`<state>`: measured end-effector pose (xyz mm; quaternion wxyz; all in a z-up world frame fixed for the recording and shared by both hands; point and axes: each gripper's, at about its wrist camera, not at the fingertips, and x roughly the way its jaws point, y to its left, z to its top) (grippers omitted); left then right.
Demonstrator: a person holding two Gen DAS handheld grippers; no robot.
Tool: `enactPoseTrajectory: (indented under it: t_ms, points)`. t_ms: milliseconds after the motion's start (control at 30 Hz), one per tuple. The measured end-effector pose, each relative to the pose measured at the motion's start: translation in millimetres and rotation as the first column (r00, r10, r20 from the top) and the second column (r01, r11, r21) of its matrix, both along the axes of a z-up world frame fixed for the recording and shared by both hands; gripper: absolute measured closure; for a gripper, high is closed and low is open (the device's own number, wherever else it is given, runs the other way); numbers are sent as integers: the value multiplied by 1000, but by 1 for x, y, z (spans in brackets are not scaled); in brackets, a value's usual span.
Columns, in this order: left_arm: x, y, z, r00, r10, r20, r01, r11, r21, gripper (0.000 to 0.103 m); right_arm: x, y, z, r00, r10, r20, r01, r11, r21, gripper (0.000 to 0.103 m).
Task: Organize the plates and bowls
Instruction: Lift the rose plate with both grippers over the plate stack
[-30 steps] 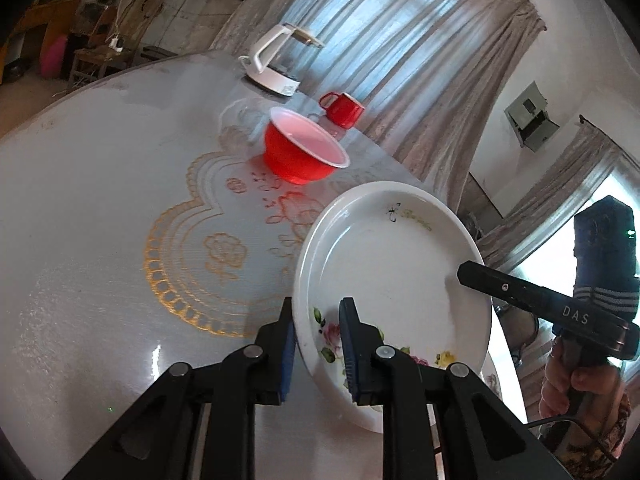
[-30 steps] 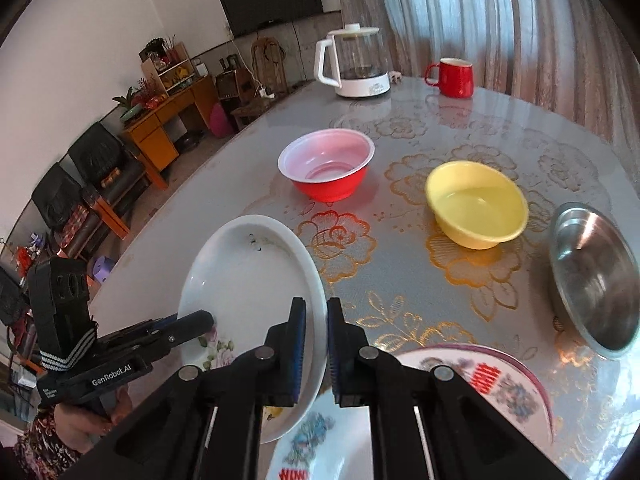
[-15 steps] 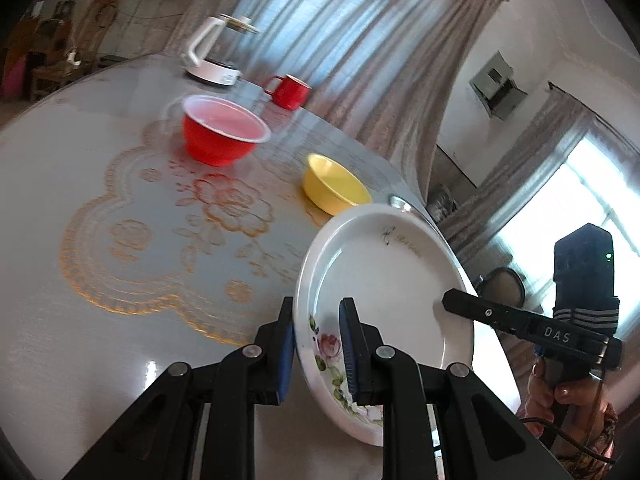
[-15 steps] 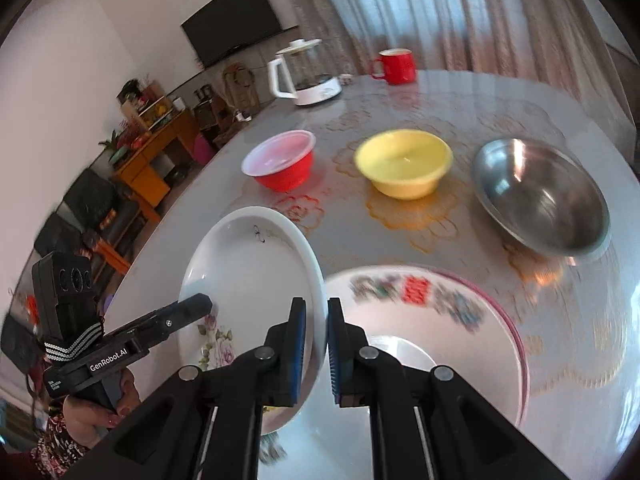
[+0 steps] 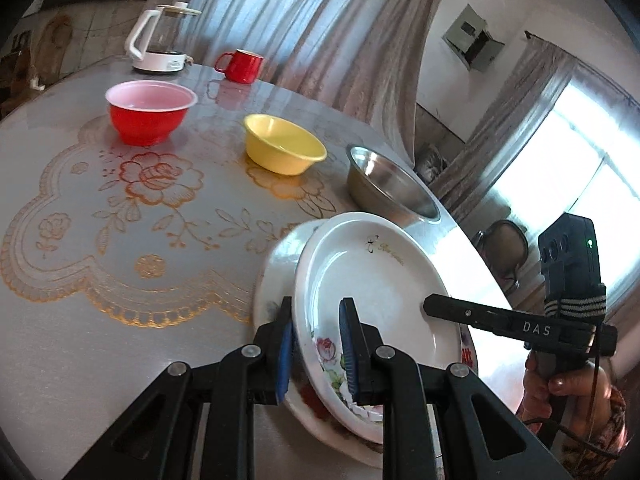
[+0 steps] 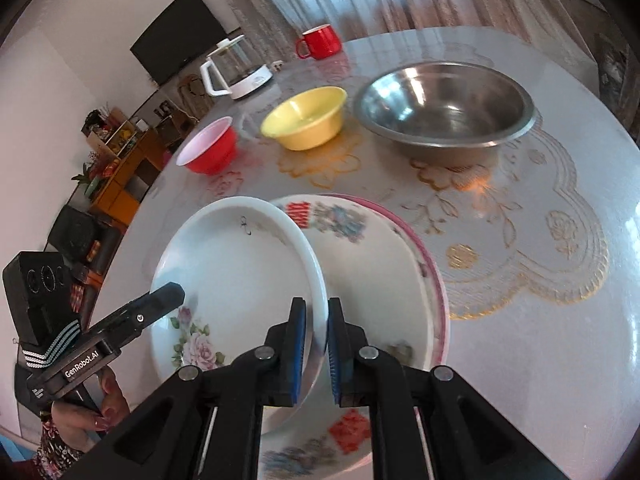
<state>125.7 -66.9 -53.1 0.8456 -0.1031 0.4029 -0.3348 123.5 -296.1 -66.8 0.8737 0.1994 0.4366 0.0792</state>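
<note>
The white plate (image 6: 236, 272) has travelled over the big plate (image 6: 384, 264); both grippers, left (image 5: 314, 346) and right (image 6: 316, 354), clamp its rim. Next: lower level, release.

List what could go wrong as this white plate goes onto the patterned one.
1. Both hand-held grippers, left and right, pinch only the white plate's rim on opposite sides; uneven release could drop one edge hard.
2. It sits tilted and off-centre over the patterned plate, so it might land askew or chip a rim.
3. The steel bowl stands close behind; sliding the stack could knock it.
</note>
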Motion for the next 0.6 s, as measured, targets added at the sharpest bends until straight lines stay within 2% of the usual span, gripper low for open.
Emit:
enactPoseTrajectory:
  t_ms: [200,400,600]
  points:
    - [-5,-18,-3,998,-26,57,20,995,94,83,-5,-9,-6,1000,-15,-9,15,1000,-6,94]
    - [-4,-20,-3,998,-25,60,18,993,119,83,-7,-10,-6,1000,-14,-8,14,1000,-22,93]
    - [-8,-27,0,995,-54,89,36,980,194,83,-8,2,1,1000,6,-15,-8,992,-124,91]
